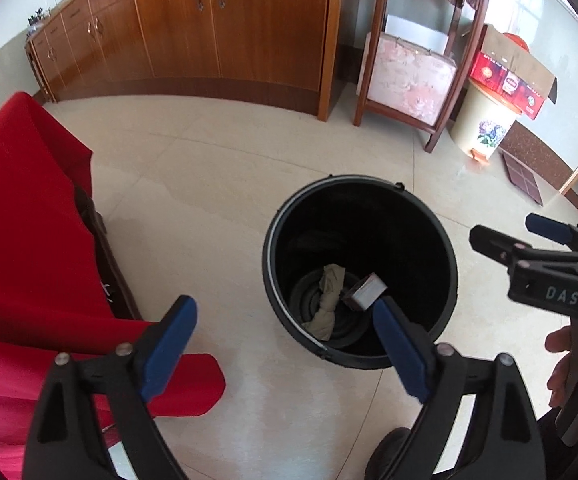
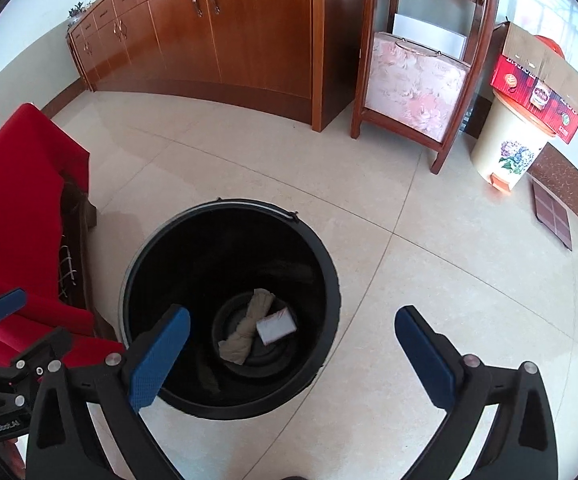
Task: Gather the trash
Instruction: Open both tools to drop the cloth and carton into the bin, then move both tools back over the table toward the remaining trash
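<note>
A black trash bucket (image 1: 277, 248) stands on the tiled floor; it also shows in the right wrist view (image 2: 329, 264). Inside lie a crumpled beige cloth (image 1: 329, 300) (image 2: 249, 328) and a small white and dark box (image 1: 365, 292) (image 2: 275, 326). My left gripper (image 1: 285, 344) is open and empty above the bucket's near left rim. My right gripper (image 2: 293, 344) is open and empty above the bucket's right side; it shows at the right edge of the left wrist view (image 1: 505, 236).
A red cloth-covered seat (image 1: 21, 240) (image 2: 13, 208) stands left of the bucket. A wooden cabinet (image 1: 209, 28) lines the far wall. A wooden chair with a pink cushion (image 1: 409, 76), a cream floral bin (image 1: 485, 120) under a red carton (image 1: 509, 76) stand at the far right.
</note>
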Demonstrator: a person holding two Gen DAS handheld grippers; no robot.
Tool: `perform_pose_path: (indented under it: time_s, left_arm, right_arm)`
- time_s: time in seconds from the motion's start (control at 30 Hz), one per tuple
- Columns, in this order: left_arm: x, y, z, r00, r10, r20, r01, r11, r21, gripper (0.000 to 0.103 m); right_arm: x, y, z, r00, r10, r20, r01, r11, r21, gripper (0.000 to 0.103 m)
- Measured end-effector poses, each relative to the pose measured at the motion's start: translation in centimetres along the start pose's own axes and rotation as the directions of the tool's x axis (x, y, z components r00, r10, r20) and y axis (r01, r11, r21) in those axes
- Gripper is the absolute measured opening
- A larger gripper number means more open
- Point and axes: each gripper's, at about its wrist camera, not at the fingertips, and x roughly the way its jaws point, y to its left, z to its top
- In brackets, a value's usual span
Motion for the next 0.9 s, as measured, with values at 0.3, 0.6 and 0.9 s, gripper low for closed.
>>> perform_pose_path:
  time_s: [0.3, 0.6, 0.9]
  left_arm:
    - [-5.2, 1.7, -0.1, 0.995, 0.024, 0.093, -0.022, 1.0, -0.022, 0.093]
    - [-9.6, 4.5, -1.0, 0.982, 0.081, 0.168, -0.067, 0.994, -0.088, 0.096]
    - [-13.7, 7.6, -2.3, 0.96, 0.151, 0.234, -0.116, 0.981, -0.155, 0.096]
  right_arm:
    - [-4.9, 1.7, -0.1, 0.997, -0.003, 0.072, 0.004, 1.0, -0.022, 0.103]
    - [-10.7, 6.1, 0.3, 0.988, 0.049, 0.149, -0.038, 0.997, -0.073, 0.103]
    - [-14.8, 11.3, 1.0, 0.969, 0.131, 0.208, -0.098, 0.982, -0.161, 0.103]
